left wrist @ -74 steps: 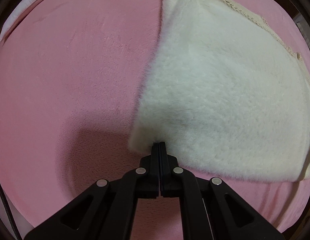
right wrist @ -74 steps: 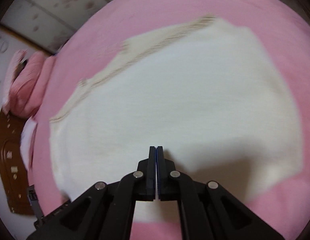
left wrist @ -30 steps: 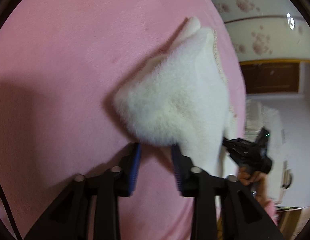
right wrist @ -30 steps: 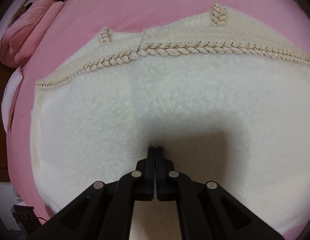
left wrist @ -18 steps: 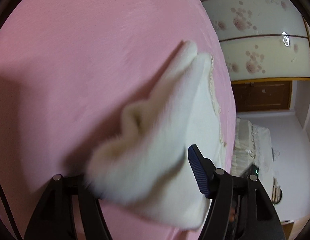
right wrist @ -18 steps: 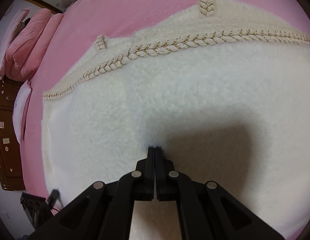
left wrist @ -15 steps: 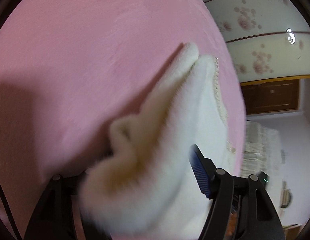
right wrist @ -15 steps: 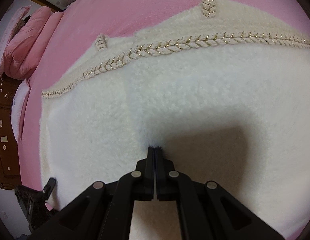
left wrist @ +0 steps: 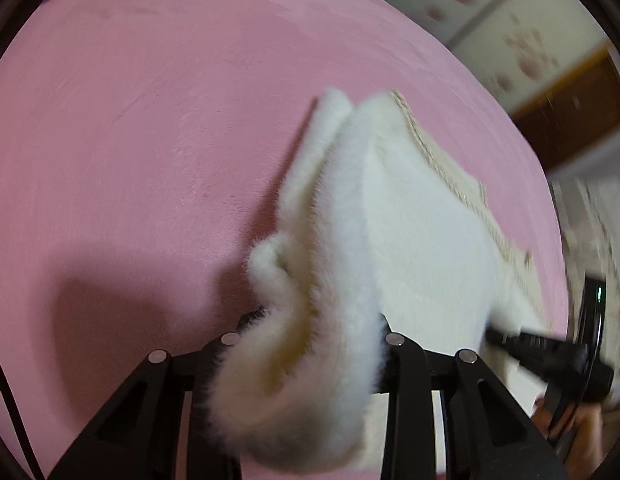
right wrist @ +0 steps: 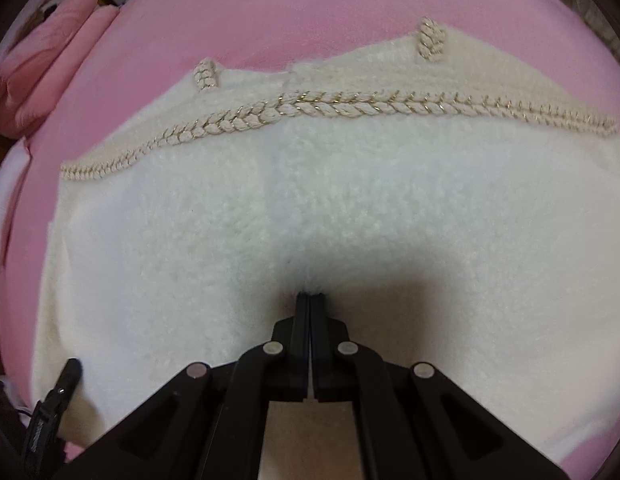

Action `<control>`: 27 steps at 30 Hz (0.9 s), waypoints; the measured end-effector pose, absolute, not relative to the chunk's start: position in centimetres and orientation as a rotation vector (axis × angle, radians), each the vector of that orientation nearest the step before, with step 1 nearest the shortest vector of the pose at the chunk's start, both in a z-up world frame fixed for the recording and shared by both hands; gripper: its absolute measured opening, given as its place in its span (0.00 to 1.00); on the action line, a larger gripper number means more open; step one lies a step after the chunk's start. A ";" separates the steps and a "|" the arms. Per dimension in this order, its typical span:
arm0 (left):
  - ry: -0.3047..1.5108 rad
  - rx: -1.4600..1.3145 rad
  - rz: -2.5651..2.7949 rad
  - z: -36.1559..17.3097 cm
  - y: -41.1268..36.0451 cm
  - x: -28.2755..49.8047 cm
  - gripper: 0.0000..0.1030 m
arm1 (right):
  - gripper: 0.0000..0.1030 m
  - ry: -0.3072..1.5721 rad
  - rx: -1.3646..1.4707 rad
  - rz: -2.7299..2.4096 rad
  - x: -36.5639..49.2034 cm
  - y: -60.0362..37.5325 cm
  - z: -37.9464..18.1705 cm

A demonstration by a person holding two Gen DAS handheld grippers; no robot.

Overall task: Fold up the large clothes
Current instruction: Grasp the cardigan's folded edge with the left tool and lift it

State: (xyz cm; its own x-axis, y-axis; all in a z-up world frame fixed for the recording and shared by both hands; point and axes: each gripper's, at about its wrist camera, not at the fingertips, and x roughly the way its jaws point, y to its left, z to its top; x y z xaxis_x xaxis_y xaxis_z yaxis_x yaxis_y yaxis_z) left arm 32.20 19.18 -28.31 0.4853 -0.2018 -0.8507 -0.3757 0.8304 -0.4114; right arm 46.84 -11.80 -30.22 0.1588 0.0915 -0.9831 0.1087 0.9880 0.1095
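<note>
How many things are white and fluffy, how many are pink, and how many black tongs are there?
White fluffy garment: 1
Pink things: 2, the bedspread and the folded pink bedding
Black tongs: 2, left tongs and right tongs
Total: 5

We find no legible text, label, brand, number or sign in either view. In the left wrist view, the wall panels (left wrist: 506,36) at the upper right of the frame bear only blurred pinkish floral marks, not letters. In the right wrist view, the dark device (right wrist: 41,420) at the lower left carries faint markings too small for us to read.
</note>
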 end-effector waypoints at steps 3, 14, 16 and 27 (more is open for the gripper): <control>1.104 -0.589 0.049 -28.2 20.1 31.9 0.30 | 0.00 1.394 0.121 -0.024 46.5 -11.0 -30.2; 1.054 -0.575 0.041 -26.6 20.8 30.2 0.24 | 0.00 1.312 0.051 -0.061 42.2 -7.0 -30.0; 1.013 -0.556 0.047 -25.4 20.3 29.6 0.23 | 0.00 1.306 0.049 -0.036 41.8 -7.0 -30.0; 0.769 -0.432 0.012 -16.7 11.5 27.1 0.19 | 0.00 1.265 0.229 0.199 40.5 -12.6 -30.6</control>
